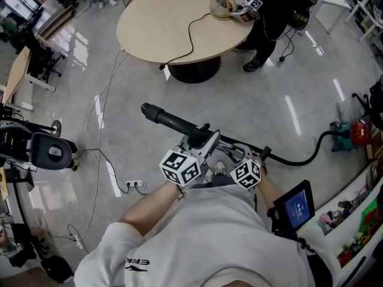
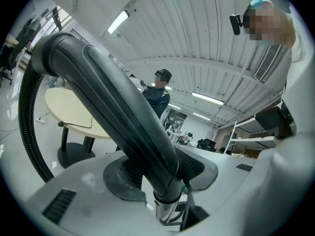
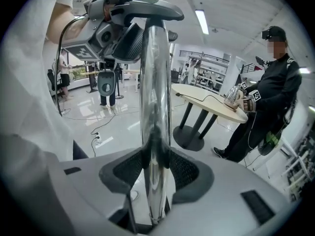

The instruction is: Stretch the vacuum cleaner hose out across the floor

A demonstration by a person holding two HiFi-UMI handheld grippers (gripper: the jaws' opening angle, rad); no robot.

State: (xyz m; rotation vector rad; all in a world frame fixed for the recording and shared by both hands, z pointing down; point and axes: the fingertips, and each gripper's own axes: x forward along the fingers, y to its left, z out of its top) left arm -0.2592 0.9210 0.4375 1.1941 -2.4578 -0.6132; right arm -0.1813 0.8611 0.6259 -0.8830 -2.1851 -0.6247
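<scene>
L tool (image 2: 162,178) clamped on black hose handle (image 2: 108,97); R tool (image 3: 155,168) clamped on chrome tube (image 3: 154,92). Only left gripper view shows ribbed hose (image 2: 25,117) off handle. Only head view shows it trailing across floor (image 1: 239,94) to vacuum cleaner (image 1: 353,131).

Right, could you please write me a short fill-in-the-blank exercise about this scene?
1. The left gripper is shut on the black handle, from which a ribbed ___ curves down.
2. The right gripper is shut on a shiny ___ tube.
3. A black cable lies on the beige ___.
Missing words: hose; metal; table.
</scene>
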